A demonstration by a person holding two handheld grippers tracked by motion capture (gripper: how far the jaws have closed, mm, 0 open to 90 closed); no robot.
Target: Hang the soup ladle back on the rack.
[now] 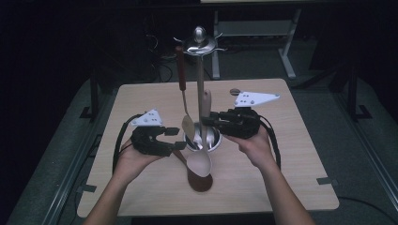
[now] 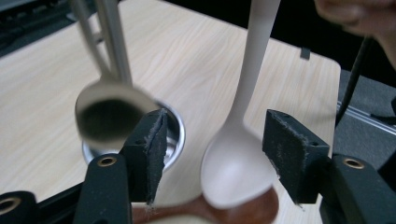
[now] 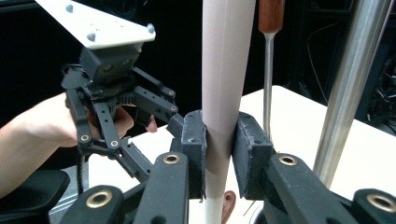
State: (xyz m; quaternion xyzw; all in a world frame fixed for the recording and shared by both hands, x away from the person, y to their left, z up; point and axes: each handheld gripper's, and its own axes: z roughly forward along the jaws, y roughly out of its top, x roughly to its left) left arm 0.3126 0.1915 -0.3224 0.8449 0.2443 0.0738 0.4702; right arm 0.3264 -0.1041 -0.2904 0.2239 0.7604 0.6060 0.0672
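Note:
A cream-white spoon (image 1: pixel 199 163) stands nearly upright beside the utensil stand (image 1: pixel 200 70). My right gripper (image 3: pixel 219 149) is shut on its handle (image 3: pixel 224 70), with both pads pressed against it. The spoon's bowl (image 2: pixel 236 168) hangs between the pads of my left gripper (image 2: pixel 217 154), which is open with gaps on both sides. Under the bowl a brown wooden spoon (image 1: pixel 199 182) lies on the table. A metal spoon with a wooden handle (image 1: pixel 184 98) hangs from the stand's top, and its bowl (image 2: pixel 109 112) is just left of my left pad (image 2: pixel 154 149).
The stand's round metal base (image 1: pixel 213 140) sits mid-table, and its pole (image 3: pixel 350 93) rises close to the right of my right gripper. The light wooden table (image 1: pixel 281 178) has bare surface in front and to both sides. Dark floor and frame legs lie beyond the far edge.

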